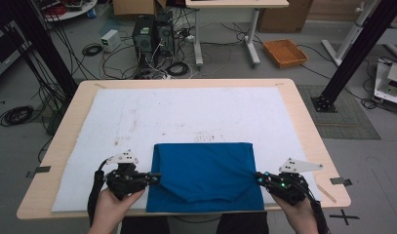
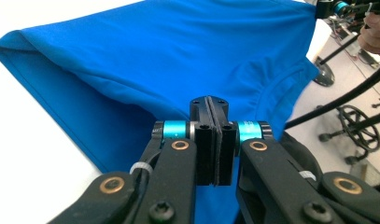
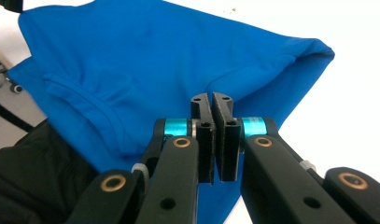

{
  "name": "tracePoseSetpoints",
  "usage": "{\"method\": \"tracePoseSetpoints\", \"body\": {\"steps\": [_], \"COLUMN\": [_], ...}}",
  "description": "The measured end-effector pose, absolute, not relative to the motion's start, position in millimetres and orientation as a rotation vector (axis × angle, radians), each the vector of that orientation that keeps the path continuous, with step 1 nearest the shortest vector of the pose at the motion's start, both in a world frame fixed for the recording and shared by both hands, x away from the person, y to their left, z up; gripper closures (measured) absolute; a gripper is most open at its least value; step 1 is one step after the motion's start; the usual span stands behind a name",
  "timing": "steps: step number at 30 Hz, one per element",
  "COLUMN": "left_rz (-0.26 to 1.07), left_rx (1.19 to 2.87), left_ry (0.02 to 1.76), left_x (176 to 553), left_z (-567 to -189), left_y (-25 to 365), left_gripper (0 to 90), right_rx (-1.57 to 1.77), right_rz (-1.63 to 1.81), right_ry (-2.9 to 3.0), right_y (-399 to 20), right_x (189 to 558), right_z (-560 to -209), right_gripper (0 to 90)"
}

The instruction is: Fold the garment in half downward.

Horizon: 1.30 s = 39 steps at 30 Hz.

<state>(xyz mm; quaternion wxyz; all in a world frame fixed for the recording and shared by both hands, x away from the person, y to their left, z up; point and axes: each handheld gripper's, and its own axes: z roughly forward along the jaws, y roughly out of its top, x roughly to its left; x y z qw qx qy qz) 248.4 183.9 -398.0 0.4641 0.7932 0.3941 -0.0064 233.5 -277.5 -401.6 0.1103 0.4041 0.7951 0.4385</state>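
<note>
A blue shirt point(image 1: 203, 173) lies folded on the white mat point(image 1: 137, 117) near the table's front edge, its neckline toward the person. My left gripper point(image 1: 156, 177) is shut on the shirt's left edge; in the left gripper view the jaws point(image 2: 210, 106) stand pressed together with blue cloth point(image 2: 178, 56) pinched between them. My right gripper point(image 1: 259, 177) is shut on the right edge, and its closed jaws point(image 3: 212, 100) pinch the shirt point(image 3: 145, 60) too. The upper layer hangs taut between the two grippers, and the collar seam point(image 3: 80, 102) curves below it.
The wooden table point(image 1: 306, 126) has a strip of bare rim around the mat. Beyond it, on the floor, are computer towers point(image 1: 152, 31), cables, a white desk's legs point(image 1: 252, 44) and an orange tray point(image 1: 285, 52). Black frame posts point(image 1: 352, 53) stand at both sides.
</note>
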Motion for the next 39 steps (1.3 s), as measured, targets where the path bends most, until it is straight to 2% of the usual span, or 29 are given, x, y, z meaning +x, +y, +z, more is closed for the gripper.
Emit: {"method": "tracePoseSetpoints", "body": {"steps": [10, 21, 23, 26, 27, 28, 29, 32, 39], "left_rz": [-0.011, 0.036, 0.044, 0.123, 0.123, 0.181, 0.181, 0.267, 0.337], "left_rx": [1.991, 2.051, 2.04, 2.04, 2.04, 2.014, 2.014, 1.946, 1.844], "left_ry": [0.972, 1.001, 1.013, 1.034, 1.034, 1.054, 1.054, 1.085, 1.139], "left_x": [225, 220, 221, 224, 224, 231, 231, 258, 313], "left_z": [-407, -425, -425, -421, -421, -417, -417, -410, -417], "left_y": [183, 185, 186, 189, 189, 191, 191, 196, 197], "left_gripper": [89.1, 88.7, 77.7, 70.3, 68.1, 65.3, 62.5, 57.5, 56.2], "right_rx": [1.201, 1.195, 1.191, 1.2, 1.206, 1.218, 1.218, 1.276, 1.383], "right_rz": [1.271, 1.213, 1.206, 1.209, 1.206, 1.202, 1.202, 1.204, 1.215], "right_ry": [2.356, 2.37, 2.368, 2.351, 2.334, 2.319, 2.319, 2.24, 2.135], "right_y": [-282, -280, -281, -284, -285, -287, -287, -293, -292], "right_x": [209, 203, 204, 207, 210, 213, 213, 239, 305], "right_z": [-414, -425, -426, -424, -423, -421, -421, -414, -414], "right_gripper": [88.4, 87.6, 81.5, 77.5, 74.0, 73.3, 73.3, 64.4, 55.5]}}
